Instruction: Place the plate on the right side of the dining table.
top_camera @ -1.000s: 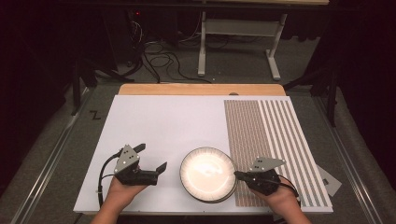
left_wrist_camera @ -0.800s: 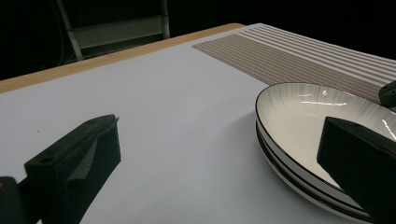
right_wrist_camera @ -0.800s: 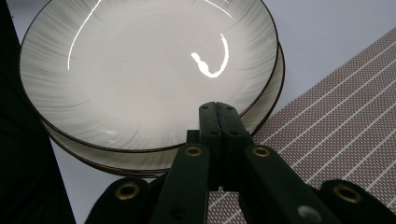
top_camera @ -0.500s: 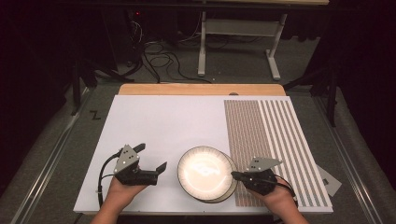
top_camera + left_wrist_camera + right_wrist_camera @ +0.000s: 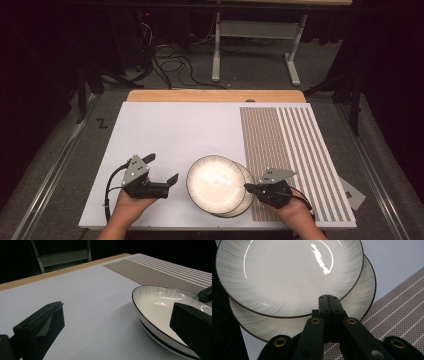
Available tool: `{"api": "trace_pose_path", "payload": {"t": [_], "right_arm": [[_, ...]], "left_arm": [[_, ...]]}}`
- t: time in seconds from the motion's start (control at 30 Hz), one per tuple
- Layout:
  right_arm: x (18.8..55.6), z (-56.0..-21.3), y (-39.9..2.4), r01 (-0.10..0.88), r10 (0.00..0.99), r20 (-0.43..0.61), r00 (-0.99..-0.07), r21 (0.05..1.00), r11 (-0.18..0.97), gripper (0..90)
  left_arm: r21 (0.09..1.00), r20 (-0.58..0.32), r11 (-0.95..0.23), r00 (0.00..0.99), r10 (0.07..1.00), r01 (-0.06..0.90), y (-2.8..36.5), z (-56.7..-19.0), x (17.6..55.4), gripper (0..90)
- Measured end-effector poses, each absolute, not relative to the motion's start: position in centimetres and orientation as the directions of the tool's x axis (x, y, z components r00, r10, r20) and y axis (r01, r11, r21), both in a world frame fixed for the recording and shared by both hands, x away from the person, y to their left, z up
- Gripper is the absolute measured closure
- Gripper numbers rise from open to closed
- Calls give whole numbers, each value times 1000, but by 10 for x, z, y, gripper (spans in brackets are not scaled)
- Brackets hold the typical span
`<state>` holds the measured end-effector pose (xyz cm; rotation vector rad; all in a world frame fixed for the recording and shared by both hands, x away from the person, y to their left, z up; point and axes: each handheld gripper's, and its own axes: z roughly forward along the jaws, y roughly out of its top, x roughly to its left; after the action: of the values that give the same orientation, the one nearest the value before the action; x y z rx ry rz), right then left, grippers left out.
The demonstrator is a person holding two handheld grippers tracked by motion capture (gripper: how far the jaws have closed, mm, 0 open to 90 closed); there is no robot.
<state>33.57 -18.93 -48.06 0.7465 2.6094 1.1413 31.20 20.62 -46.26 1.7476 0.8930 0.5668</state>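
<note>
Sliding is the risk: the right hand-held gripper (image 5: 248, 188), jaws pressed together, appears to pinch the top plate (image 5: 214, 182) by its rim alone, so that plate could slip free or drag the lower plate (image 5: 245, 197) with it. Both plates sit near the counter (image 5: 175, 130)'s near edge, beside the striped mat (image 5: 290, 150). The left hand-held gripper (image 5: 160, 170) is wide open and holds nothing. The right gripper view shows the plates offset; the left gripper view shows the top rim raised.
</note>
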Motion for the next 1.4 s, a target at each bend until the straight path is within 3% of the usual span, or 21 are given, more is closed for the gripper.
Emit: {"api": "trace_pose_path", "payload": {"t": [0.87,1.1,1.4], "right_arm": [[339,-482,-179,372,511,20,-859,710,597,900],[338,-482,-165,360,500,9,-866,705,611,900],[336,-486,-154,338,478,-9,-878,697,633,900]], "left_arm": [[937,-63,-167,620,782,307,203,-463,312,3],[922,-130,-157,666,735,354,189,-463,311,8],[857,-232,-168,656,718,487,171,-468,315,28]]}}
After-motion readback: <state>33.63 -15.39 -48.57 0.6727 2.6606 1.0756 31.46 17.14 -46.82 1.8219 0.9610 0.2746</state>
